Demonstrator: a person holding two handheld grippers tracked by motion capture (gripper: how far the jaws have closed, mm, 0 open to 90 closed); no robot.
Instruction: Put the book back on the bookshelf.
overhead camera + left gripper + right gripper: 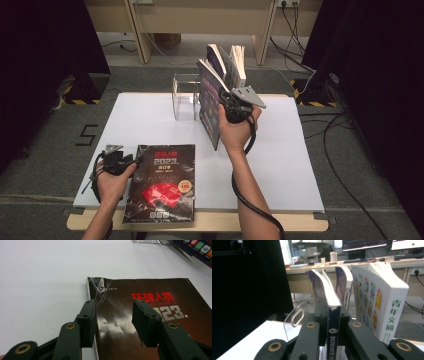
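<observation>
Right gripper (231,106) is clenching the spine of a blue magazine (333,322), holding it upright among the other books (235,62) beside the clear acrylic stand (184,95) at the far side of the table. Left gripper (115,320) is resting with its jaws parted, hovering over the top left corner of the dark magazine (162,182) lying flat near the front edge; nothing is being gripped there.

We are judging that the step in hand is seating the upright magazine in the row. To do it well, we are keeping the spine vertical, easing it down until its lower edge is meeting the table, and letting go only once its neighbours are propping it, since the thick white book (384,307) just beside it is leaning and could topple.

We are working on a white sheet (150,125) over a wooden tabletop, on grey carpet. Black curtains are hanging at both sides, cables are trailing at the right, and desks with monitors are standing beyond.
</observation>
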